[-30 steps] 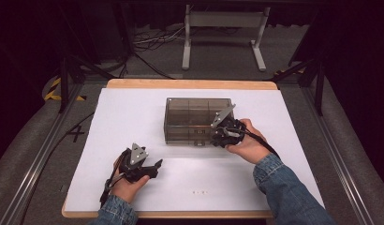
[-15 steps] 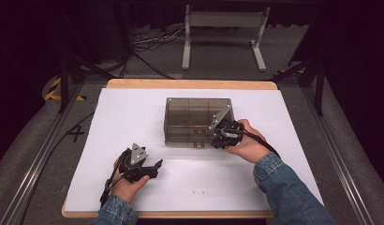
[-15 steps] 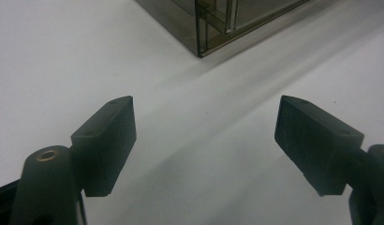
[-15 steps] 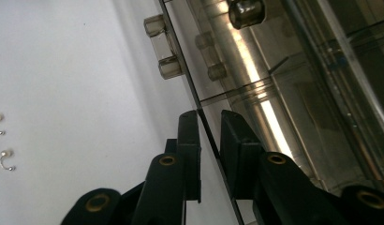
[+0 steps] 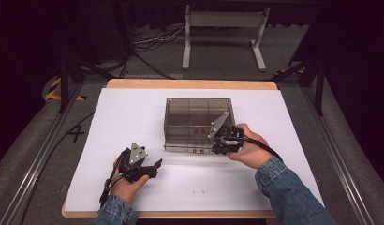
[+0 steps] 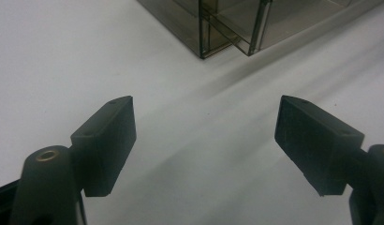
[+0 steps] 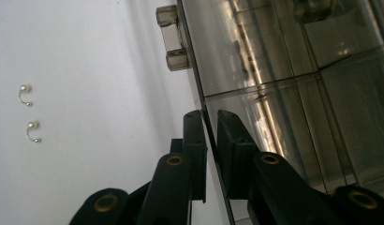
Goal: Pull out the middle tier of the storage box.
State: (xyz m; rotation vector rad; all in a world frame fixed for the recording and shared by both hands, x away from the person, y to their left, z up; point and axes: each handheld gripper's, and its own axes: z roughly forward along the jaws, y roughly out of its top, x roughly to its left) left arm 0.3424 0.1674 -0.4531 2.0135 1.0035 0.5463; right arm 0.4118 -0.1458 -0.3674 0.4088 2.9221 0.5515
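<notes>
Right gripper (image 5: pixel 218 143) at the near right corner of the smoked-plastic compartment box (image 5: pixel 195 123), hand behind it, wrist angled in from the right. Its jaws have just been closing and now pinch the thin front edge of the box lid (image 7: pixel 237 61); right gripper view shows the edge between the pads. Left gripper (image 5: pixel 150 168) rests low on the near left of the white sheet (image 5: pixel 134 112), jaws spread wide, nothing between them, well apart from the box. Two small pearl earrings (image 7: pixel 28 112) lie on the sheet just in front of the box. Wooden table edge (image 5: pixel 190 84) shows past the sheet; dark floor, cables and a metal stand (image 5: pixel 223 33) beyond. Open sheet all around the box.
</notes>
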